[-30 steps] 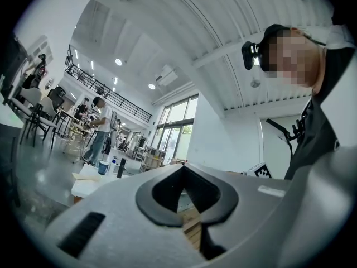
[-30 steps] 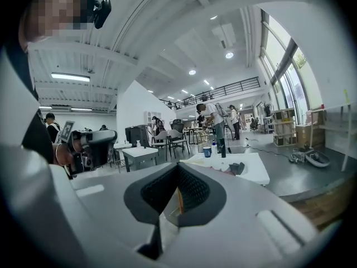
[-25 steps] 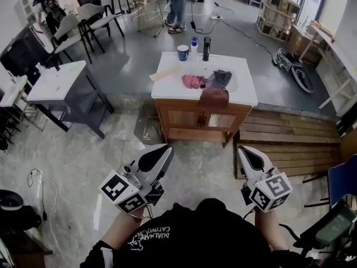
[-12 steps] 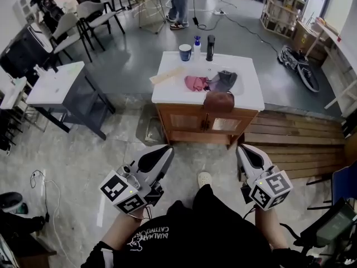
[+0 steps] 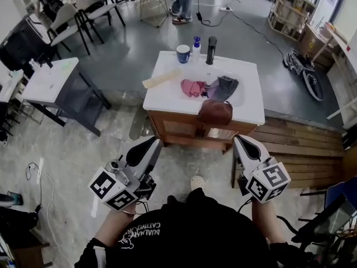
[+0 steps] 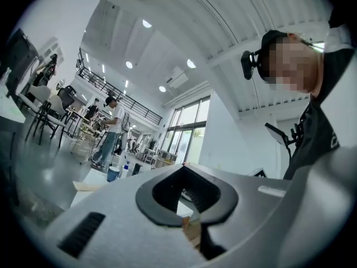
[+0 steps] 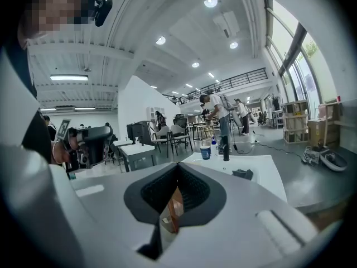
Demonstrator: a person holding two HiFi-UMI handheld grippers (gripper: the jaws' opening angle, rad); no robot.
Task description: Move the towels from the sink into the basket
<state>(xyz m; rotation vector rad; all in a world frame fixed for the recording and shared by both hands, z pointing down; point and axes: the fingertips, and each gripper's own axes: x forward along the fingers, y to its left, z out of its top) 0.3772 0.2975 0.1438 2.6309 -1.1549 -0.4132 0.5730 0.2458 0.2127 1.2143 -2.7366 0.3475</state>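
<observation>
Towels are waiting at the white-topped wooden sink cabinet point(image 5: 162, 98): a crumpled pink towel point(image 5: 192, 87) and a dark grey towel point(image 5: 224, 86) are lying in its basin, and a brown towel point(image 5: 215, 111) is hanging over its front edge. The left gripper point(image 5: 152, 143) and right gripper point(image 5: 239, 141) are hovering well short of that cabinet, aiming at it. Both have their jaws pressed together and are carrying nothing, probably because no grab is due yet. I cannot make out the basket for certain.
</observation>
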